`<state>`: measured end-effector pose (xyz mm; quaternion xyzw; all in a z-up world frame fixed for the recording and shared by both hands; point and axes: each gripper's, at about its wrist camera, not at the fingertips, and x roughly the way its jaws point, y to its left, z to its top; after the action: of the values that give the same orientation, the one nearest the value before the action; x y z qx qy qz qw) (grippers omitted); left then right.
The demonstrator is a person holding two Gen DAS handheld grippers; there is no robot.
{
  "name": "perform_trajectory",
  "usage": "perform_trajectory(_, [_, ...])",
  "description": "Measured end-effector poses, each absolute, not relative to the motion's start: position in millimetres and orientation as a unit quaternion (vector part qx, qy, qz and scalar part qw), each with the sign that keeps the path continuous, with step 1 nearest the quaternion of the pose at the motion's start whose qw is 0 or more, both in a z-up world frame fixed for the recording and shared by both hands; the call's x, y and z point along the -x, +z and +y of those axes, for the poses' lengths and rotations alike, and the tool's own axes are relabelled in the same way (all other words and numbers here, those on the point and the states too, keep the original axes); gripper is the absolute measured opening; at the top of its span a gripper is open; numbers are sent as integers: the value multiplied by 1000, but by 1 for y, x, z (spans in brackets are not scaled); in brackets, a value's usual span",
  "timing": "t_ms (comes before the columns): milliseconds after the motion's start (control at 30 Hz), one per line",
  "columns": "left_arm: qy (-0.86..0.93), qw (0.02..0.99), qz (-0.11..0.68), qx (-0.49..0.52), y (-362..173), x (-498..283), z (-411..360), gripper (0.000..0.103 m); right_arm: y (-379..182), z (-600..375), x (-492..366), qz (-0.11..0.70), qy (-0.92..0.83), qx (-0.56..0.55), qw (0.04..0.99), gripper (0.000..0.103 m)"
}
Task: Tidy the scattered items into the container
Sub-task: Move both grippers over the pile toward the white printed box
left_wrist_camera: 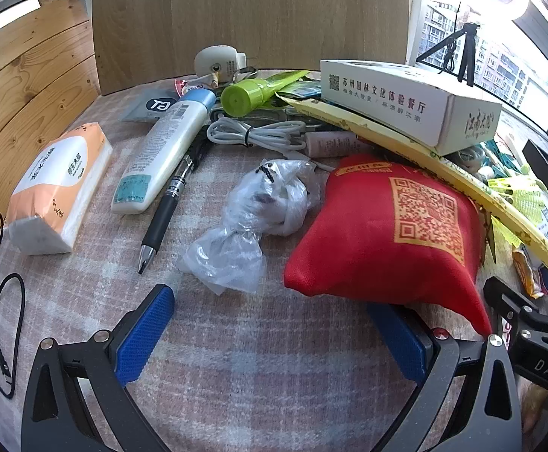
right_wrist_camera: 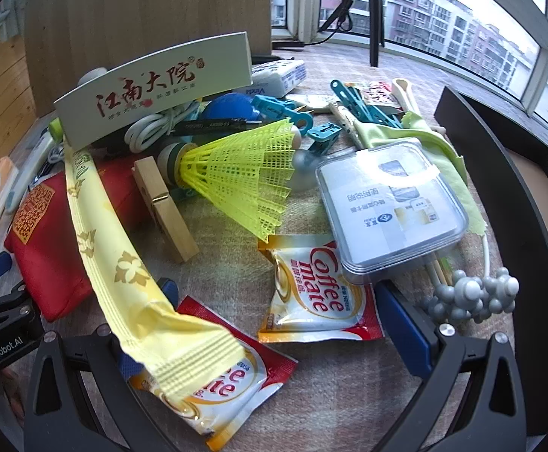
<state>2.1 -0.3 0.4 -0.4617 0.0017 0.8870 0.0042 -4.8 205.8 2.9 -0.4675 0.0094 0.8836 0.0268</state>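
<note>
Scattered items cover a checked cloth. My left gripper (left_wrist_camera: 270,335) is open just above the cloth, and the corner of a red pouch (left_wrist_camera: 387,233) overlaps its right pad. A crumpled plastic bag (left_wrist_camera: 251,218) and a black pen (left_wrist_camera: 168,203) lie just ahead of it. My right gripper (right_wrist_camera: 274,339) is open too. A Coffee-mate sachet (right_wrist_camera: 311,293) lies between its fingers, untouched. A long yellow packet (right_wrist_camera: 123,256) drapes over its left pad and a second sachet (right_wrist_camera: 213,384). The dark-rimmed container (right_wrist_camera: 500,158) curves along the right edge.
A tissue pack (left_wrist_camera: 55,188), white tube (left_wrist_camera: 165,154), green tube (left_wrist_camera: 251,94) and coiled cable (left_wrist_camera: 259,133) lie at the left. A white box (right_wrist_camera: 153,86), yellow shuttlecock (right_wrist_camera: 236,173), wooden peg (right_wrist_camera: 165,207) and clear case (right_wrist_camera: 390,203) crowd the middle. Wooden panels stand behind.
</note>
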Motion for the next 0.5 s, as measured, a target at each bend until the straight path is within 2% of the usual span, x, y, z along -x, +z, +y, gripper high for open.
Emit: perform_trajectory(500, [863,62,33,500,6,-24,-15,103,11,197,-54,-17,863,505,-28,103])
